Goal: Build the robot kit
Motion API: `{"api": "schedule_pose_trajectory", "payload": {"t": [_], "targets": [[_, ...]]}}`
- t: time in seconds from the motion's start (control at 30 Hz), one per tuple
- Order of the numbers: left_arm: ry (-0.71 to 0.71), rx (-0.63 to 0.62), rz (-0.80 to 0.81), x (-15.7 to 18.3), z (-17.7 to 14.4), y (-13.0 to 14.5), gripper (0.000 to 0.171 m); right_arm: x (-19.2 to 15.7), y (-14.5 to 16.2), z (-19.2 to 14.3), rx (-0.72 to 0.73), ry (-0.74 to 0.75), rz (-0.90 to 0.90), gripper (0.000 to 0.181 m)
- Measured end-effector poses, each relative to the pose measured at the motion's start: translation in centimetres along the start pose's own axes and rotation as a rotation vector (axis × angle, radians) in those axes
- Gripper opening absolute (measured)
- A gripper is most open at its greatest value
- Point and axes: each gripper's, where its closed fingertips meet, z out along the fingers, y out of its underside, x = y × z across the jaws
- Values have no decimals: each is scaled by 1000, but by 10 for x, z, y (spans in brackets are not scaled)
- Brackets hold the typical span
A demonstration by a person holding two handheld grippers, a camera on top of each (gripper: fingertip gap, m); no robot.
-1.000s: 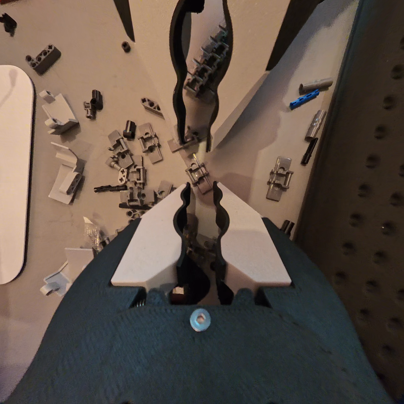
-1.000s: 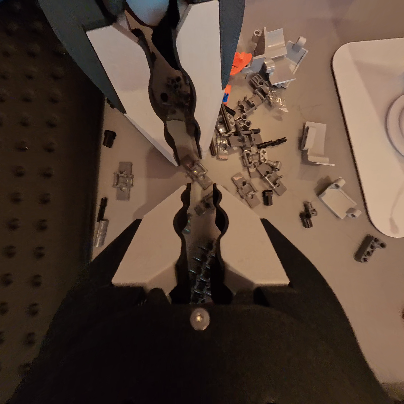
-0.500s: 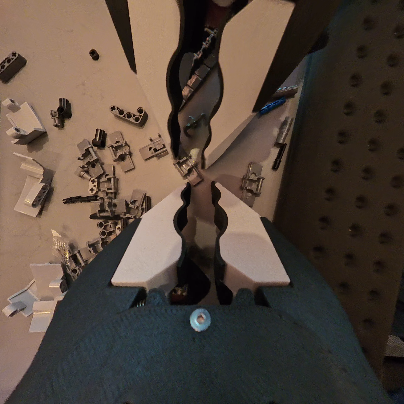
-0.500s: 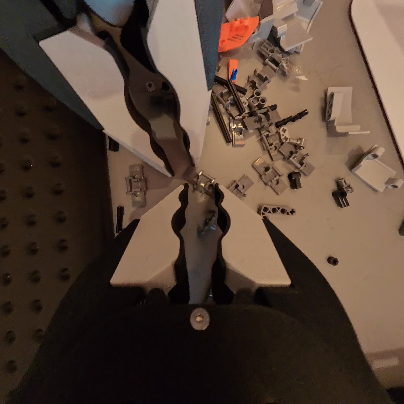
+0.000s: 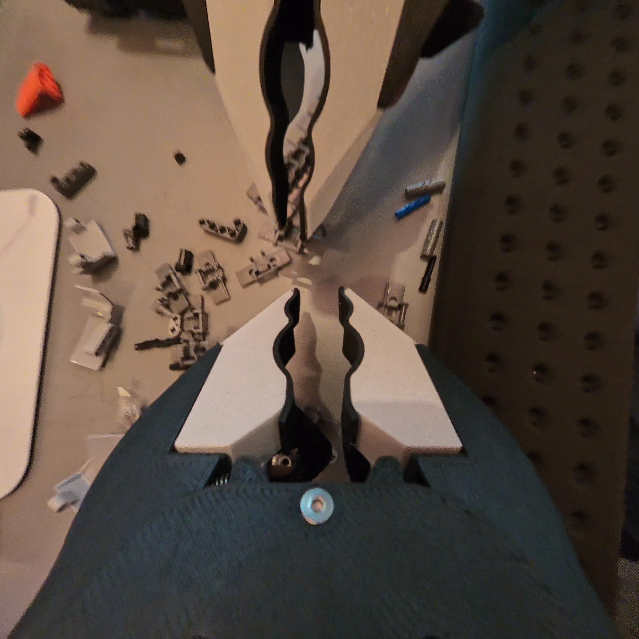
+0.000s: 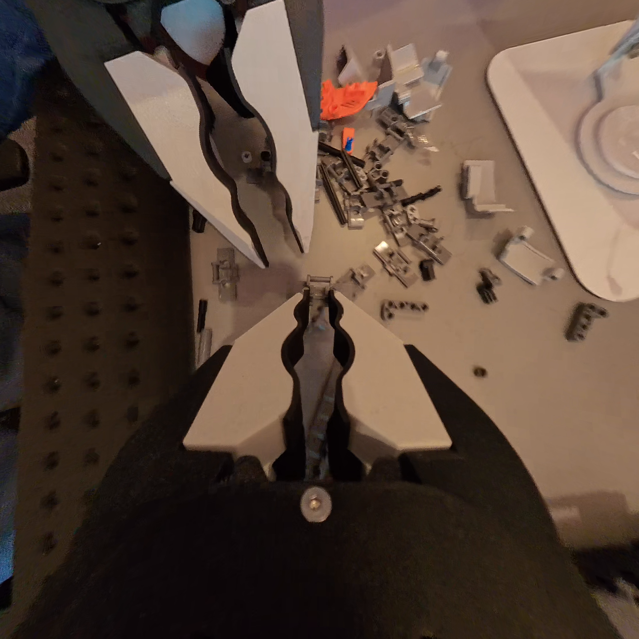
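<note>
1. Right gripper (image 6: 316, 294): fingers close together and clamped on a chain of small grey plastic track links (image 6: 320, 408). The chain's long axis runs back between the fingers toward the gripper body. Its end link (image 6: 320, 280) sticks out just past the fingertips, pointing toward the far side.
2. Left gripper (image 5: 317, 294): fingers apart, nothing between them. Grey surface (image 5: 145, 114) shows through the gap. In the right wrist view this gripper comes in from the far left, with its tips near the protruding end link but apart from it.
3. The two grippers face each other tip to tip. The held chain lies straight ahead of the left fingers, roughly in line with their axis.
4. Loose single grey track link (image 6: 225, 273) lies flat on the surface just left of the meeting point, beside the dark studded mat (image 6: 90, 276).
5. Scattered pile of grey and black plastic building pieces (image 6: 380, 197) lies right of the grippers. An orange plastic piece (image 6: 342, 98) sits at its far end; a white rounded tray (image 6: 518, 114) is at far right.
6. Blue pin (image 5: 413, 206) and grey connector (image 5: 424, 187) rest near the mat edge. Motion blur is heavy in the left wrist view, so fine contact at the tips cannot be told.
</note>
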Motion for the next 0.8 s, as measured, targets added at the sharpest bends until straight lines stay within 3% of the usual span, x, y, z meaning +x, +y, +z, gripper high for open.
{"api": "schedule_pose_trajectory", "payload": {"t": [0.1,0.3,0.53,0.8], "targets": [[-27,66,60,-1,0,-23,21,6,18,-42,6,37,24,8],[-49,72,211,8,30,-65,19,-1,93,-97,-85,93,118,8],[-58,-41,297,5,64,-64,18,-12,132,-94,-154,100,152,8],[-60,-78,293,3,74,-55,16,-11,138,-88,-150,77,193,8]]}}
